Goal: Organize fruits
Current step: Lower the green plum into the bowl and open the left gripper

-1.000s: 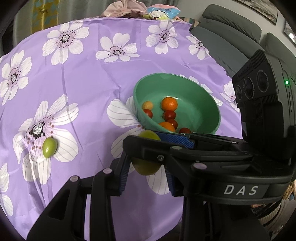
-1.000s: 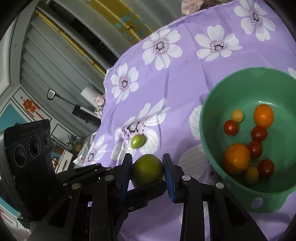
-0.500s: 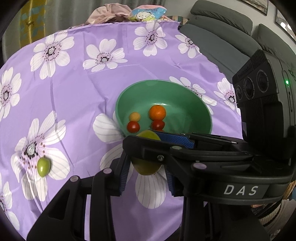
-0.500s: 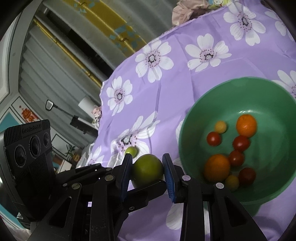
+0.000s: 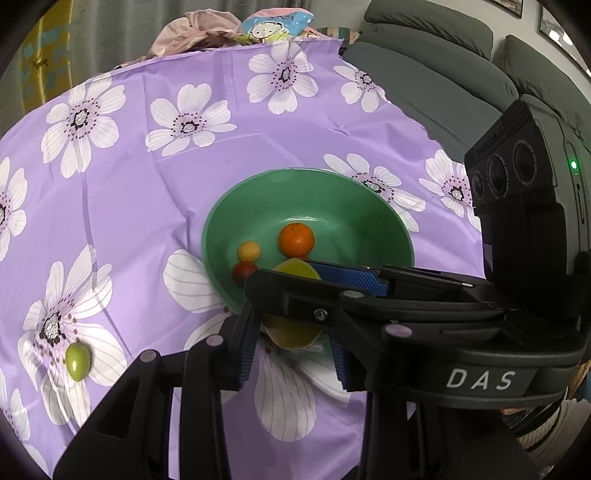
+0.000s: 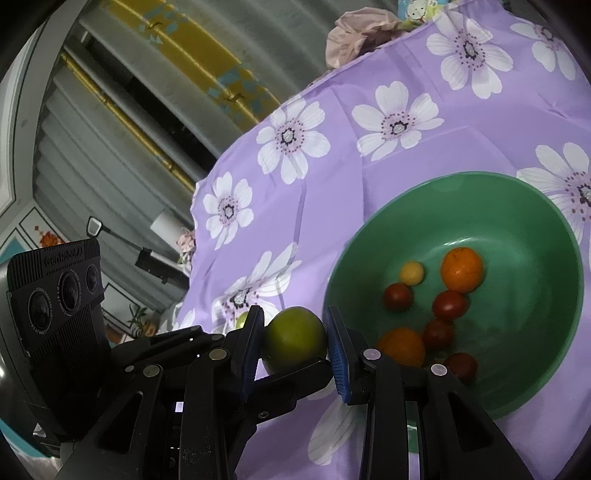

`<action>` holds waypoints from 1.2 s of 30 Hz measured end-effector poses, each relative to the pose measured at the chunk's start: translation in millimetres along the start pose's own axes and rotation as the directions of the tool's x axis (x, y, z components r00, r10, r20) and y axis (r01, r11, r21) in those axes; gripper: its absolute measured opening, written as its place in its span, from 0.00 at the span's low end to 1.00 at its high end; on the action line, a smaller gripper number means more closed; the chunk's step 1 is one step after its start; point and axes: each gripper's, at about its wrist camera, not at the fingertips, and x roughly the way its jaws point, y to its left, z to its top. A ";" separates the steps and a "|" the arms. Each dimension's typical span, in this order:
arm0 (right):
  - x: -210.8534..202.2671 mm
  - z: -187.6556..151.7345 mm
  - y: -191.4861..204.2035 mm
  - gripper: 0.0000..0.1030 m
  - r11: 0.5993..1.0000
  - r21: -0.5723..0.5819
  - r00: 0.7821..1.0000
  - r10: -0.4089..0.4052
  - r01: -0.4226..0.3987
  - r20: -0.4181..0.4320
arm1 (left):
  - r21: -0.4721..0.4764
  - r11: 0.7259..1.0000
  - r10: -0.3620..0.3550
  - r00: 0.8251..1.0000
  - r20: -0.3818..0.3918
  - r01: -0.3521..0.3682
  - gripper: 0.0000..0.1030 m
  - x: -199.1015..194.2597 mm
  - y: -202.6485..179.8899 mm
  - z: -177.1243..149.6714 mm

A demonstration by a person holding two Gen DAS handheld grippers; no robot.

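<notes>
A round green fruit [image 6: 294, 340] sits clamped between the blue pads of both grippers at once. My right gripper [image 6: 294, 341] is shut on it, and my left gripper [image 5: 291, 332] is shut on the same fruit [image 5: 293, 334], crossing it from the other side. The fruit is held above the table, just left of the green bowl [image 6: 535, 206]. The bowl [image 5: 258, 192] holds two oranges [image 6: 461, 269] and several cherry tomatoes [image 6: 448, 304]. A small green fruit [image 5: 77, 361] lies on the cloth at left.
A purple flowered tablecloth [image 5: 147, 184] covers the table. Bundled cloth and a cartoon bag [image 5: 266, 26] lie at its far edge. A grey sofa [image 5: 443, 81] stands beyond the right side. A window with curtains [image 6: 129, 129] is to the left.
Both grippers, with the green fruit between them, have pulled back and risen; the bowl now sits farther off and more fully in view. The grip is unchanged.
</notes>
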 end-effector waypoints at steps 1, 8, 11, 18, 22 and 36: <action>-0.3 1.0 -1.4 0.35 1.000 0.002 1.000 -0.002 0.002 0.002 | 0.004 1.000 -0.003 1.000 0.000 0.003 0.33 2.1 -1.5 1.8; -5.9 7.8 -13.2 0.35 1.000 0.017 1.000 -0.023 0.023 0.016 | 0.018 1.000 -0.025 1.000 -0.005 0.025 0.33 13.0 -5.7 10.8; -6.5 10.1 -18.9 0.35 0.999 0.025 0.999 -0.028 0.028 0.017 | 0.020 0.999 -0.031 0.999 -0.010 0.032 0.33 18.4 -6.6 13.6; -5.0 14.3 -30.2 0.35 0.998 0.040 0.999 -0.038 0.038 0.015 | 0.024 0.999 -0.042 0.999 -0.024 0.043 0.33 29.8 -6.8 18.9; -3.6 15.3 -35.4 0.35 0.998 0.050 0.999 -0.043 0.043 0.011 | 0.024 0.999 -0.047 0.998 -0.032 0.048 0.33 35.3 -7.5 20.1; -1.0 15.9 -46.1 0.35 0.996 0.066 0.998 -0.062 0.062 0.000 | 0.020 0.998 -0.066 0.997 -0.050 0.067 0.33 50.1 -5.7 23.4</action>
